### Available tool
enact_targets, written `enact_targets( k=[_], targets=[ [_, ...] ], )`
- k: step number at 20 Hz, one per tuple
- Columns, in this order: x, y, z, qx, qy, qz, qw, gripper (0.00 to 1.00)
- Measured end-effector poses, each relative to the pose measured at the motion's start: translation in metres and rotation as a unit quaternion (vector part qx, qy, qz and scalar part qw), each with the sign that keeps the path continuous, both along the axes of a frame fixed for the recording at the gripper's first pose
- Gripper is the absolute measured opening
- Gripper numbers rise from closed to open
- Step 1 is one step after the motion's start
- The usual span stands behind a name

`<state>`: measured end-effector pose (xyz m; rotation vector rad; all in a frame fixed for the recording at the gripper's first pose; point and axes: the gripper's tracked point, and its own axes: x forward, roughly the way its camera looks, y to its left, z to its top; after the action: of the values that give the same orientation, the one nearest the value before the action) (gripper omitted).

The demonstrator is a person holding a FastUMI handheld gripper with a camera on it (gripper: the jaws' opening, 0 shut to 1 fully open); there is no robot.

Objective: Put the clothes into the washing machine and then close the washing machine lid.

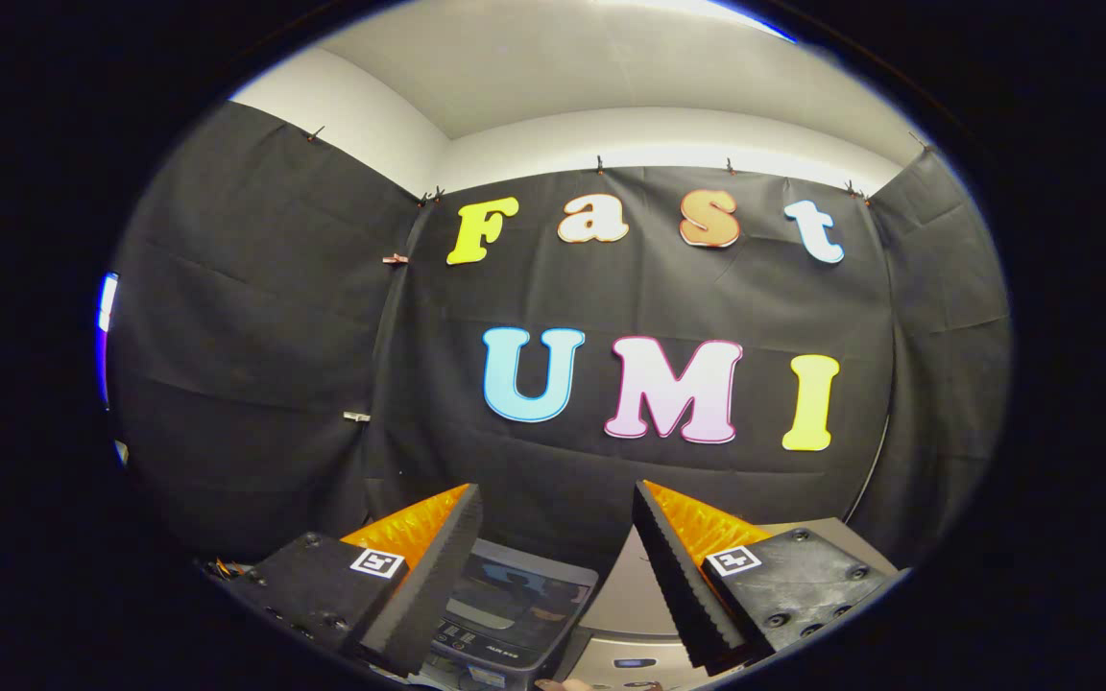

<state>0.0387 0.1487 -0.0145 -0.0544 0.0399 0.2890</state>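
Note:
My gripper (558, 504) is held up high, facing the booth's black cloth wall, and its fingers stand open with nothing between them. Low down, between and beneath the fingers, I see the top of the washing machine (625, 662). Its dark, glossy lid (515, 605) is just below the left finger (438, 576). A pale panel of the machine (635, 595) shows beside the right finger (683, 576). No clothes are between the fingers.
Black cloth walls (255, 365) close in the booth ahead and on both sides, under a white wall band and ceiling (553, 86). A light-coloured surface (836, 533) lies past the right finger.

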Motion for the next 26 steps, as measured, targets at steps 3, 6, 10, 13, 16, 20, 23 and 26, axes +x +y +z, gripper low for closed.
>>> enact_targets(
  k=[3, 6, 10, 13, 16, 20, 23, 26],
  targets=[
    [-0.015, -0.016, 0.007, -0.004, -0.015, -0.018, 1.000, 0.98],
    [-0.029, -0.031, 0.013, -0.001, -0.026, -0.035, 0.999, 0.98],
    [-0.042, -0.056, 0.019, -0.002, -0.042, -0.064, 0.997, 0.98],
    [-0.047, -0.068, 0.020, -0.002, -0.043, -0.076, 0.996, 0.98],
    [-0.049, -0.082, 0.023, -0.005, -0.049, -0.087, 0.995, 0.98],
    [-0.051, -0.088, 0.022, -0.008, -0.048, -0.091, 0.995, 0.98],
    [-0.051, -0.091, 0.023, -0.007, -0.050, -0.093, 0.994, 0.98],
    [-0.051, -0.091, 0.023, -0.008, -0.051, -0.091, 0.995, 0.98]
  ],
)
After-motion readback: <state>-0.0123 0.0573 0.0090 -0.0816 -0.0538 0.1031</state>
